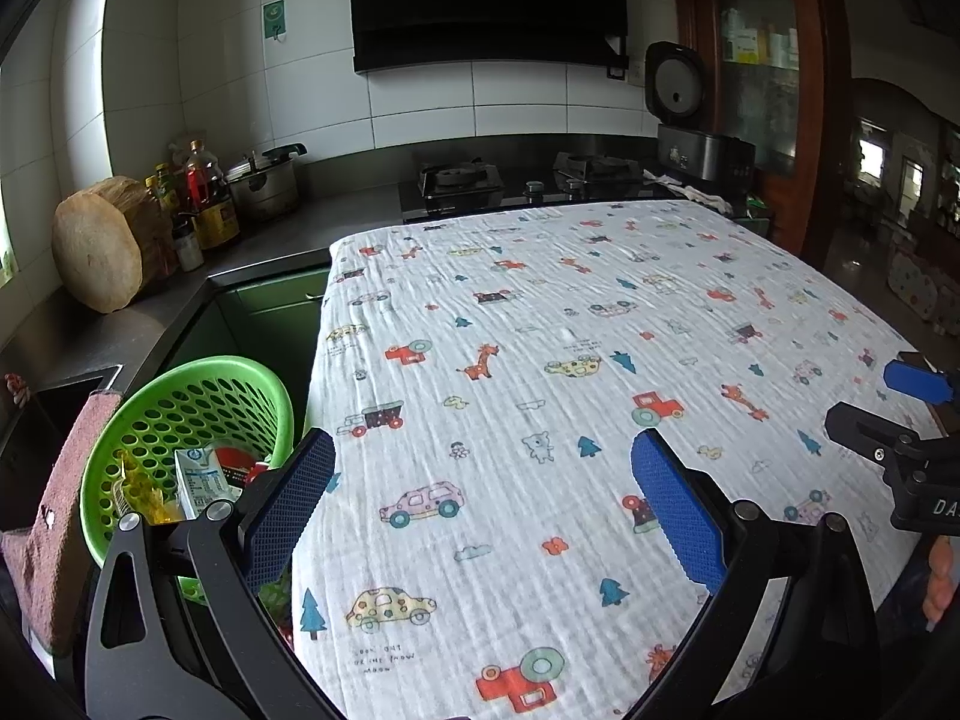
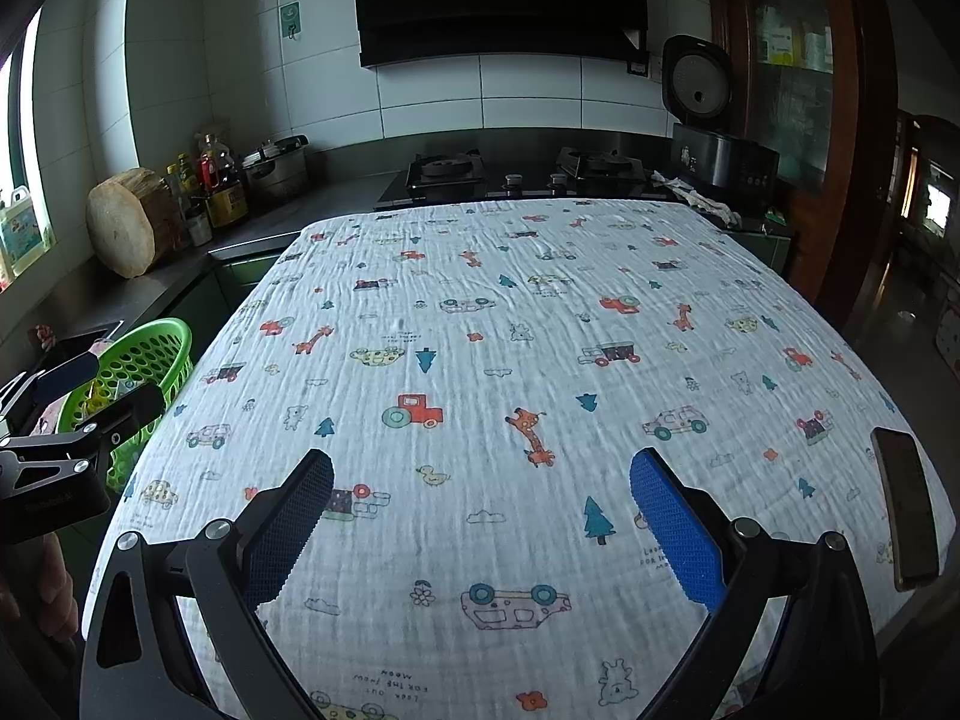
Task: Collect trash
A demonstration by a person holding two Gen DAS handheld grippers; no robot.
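From the left wrist view, the left gripper [image 1: 483,498] is hanging over the near part of the printed cloth [image 1: 540,312] that is covering the table, its two blue-padded fingers [image 1: 678,510] spread wide and gripping nothing. Off the cloth's left edge and lower down, a green basket [image 1: 150,414] is sitting with its rim just beside the cloth's edge; trash is lying inside it, including a white carton [image 1: 201,477] and a yellow wrapper [image 1: 141,489]. A pinkish rag [image 1: 54,516] is draped just left of the basket. The right gripper [image 1: 900,420] is showing at the cloth's right edge, and this view does not settle how its jaws stand. Beyond the cloth's far edge a gas stove [image 1: 462,180] is sitting on the counter, with a round wooden block [image 1: 102,243] and bottles standing far to the cloth's left. From the right wrist view, the right gripper [image 2: 483,498] is hovering above the near middle of the cloth [image 2: 510,330], its jaws released wide apart with only the fabric between them. A dark phone [image 2: 906,507] is lying flat on the cloth near its right edge. The basket [image 2: 141,372] is showing off the cloth's left edge, and the left gripper [image 2: 78,420] is reaching in front of it.
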